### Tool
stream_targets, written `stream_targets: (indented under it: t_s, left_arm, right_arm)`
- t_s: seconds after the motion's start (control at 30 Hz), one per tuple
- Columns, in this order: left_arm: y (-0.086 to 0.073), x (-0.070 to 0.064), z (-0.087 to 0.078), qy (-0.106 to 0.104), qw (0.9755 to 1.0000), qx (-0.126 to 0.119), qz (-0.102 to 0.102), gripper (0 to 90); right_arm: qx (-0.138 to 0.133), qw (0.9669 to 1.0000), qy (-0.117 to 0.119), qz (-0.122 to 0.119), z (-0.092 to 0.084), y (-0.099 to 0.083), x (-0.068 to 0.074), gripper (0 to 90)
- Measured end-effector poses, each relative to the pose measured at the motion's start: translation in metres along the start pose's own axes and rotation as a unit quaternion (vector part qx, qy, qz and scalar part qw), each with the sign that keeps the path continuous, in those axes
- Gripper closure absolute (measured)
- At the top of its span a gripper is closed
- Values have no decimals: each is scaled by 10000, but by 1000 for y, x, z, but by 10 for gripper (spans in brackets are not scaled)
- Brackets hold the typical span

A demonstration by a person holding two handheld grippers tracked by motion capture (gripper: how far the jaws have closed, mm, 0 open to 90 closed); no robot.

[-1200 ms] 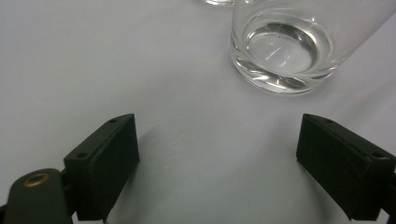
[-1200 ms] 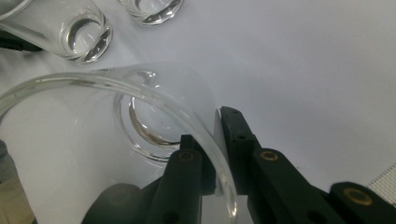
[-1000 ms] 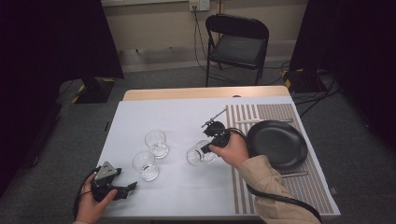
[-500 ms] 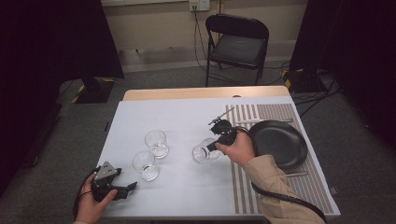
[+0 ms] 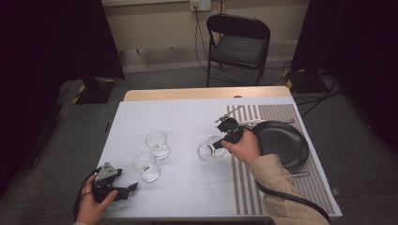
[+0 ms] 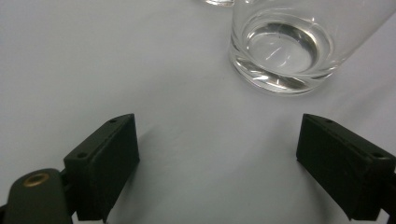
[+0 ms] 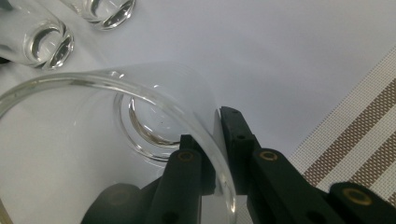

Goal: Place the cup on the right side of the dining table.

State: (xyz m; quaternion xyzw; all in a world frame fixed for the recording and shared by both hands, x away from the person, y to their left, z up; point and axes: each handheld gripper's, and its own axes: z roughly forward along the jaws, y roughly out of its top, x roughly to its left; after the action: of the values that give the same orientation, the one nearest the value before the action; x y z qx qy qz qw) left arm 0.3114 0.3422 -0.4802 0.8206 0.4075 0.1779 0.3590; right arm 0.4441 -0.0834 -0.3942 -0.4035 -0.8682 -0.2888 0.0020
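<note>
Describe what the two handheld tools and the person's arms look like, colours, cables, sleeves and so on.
Both tools are black with flat, blocky jaws bearing small screw holes and brass-coloured fittings. The left tool carries a grey three-cornered plate on top, and a black cable loops from it. The right tool trails a thick black cable along the forearm. The right arm wears a beige sleeve.

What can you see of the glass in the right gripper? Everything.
The held glass is a clear, empty tumbler with a thick base and thin wall. The right gripper is shut on its rim, one jaw inside the wall and one outside. It sits tilted over the white table, beside the striped mat, apart from the two other glasses.
</note>
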Motion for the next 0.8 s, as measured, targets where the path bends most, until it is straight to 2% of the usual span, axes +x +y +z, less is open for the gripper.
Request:
stream_targets:
  t_s: [0.8]
  left_arm:
    - [0, 0, 0, -6, 10000, 0, 2, 122]
  right_arm:
    - [-95, 9994, -234, 232, -11, -3, -16, 848]
